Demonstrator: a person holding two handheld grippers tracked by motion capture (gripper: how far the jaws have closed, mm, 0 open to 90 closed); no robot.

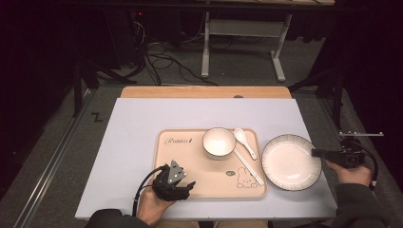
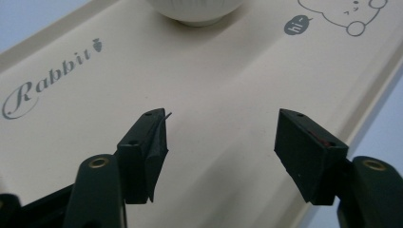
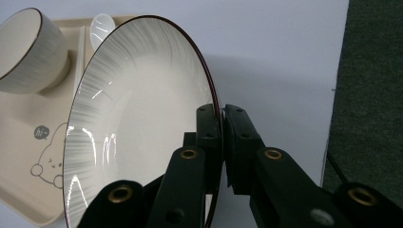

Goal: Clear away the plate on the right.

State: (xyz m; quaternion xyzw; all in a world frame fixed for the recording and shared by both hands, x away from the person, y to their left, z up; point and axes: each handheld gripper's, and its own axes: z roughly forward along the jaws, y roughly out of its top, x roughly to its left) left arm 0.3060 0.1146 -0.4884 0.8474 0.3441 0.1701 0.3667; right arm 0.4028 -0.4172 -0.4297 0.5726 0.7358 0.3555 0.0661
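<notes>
At the left of the table (image 1: 128, 142) we see the left gripper (image 1: 183, 187) held low at the near left corner of the beige tray (image 1: 180, 156), its fingers (image 2: 147, 147) standing well apart over the bare tray floor with nothing between them. The tray carries a white bowl (image 1: 219, 142) with a dark rim, and we can make out nothing inside it. Just right of the bowl, a white spoon (image 1: 244, 141) and a pair of pale chopsticks (image 1: 248, 167) lie on the tray too. Beyond the tray's right edge sits the white plate (image 1: 291, 162), dark-rimmed and bare, with its left edge close to the tray. The right gripper (image 1: 319, 153) reaches in from the right at the plate's right rim. In the right gripper view its fingers (image 3: 207, 128) are clamped on that rim, one on the inner face and one on the outer, with the plate (image 3: 142, 123) tilted.
</notes>
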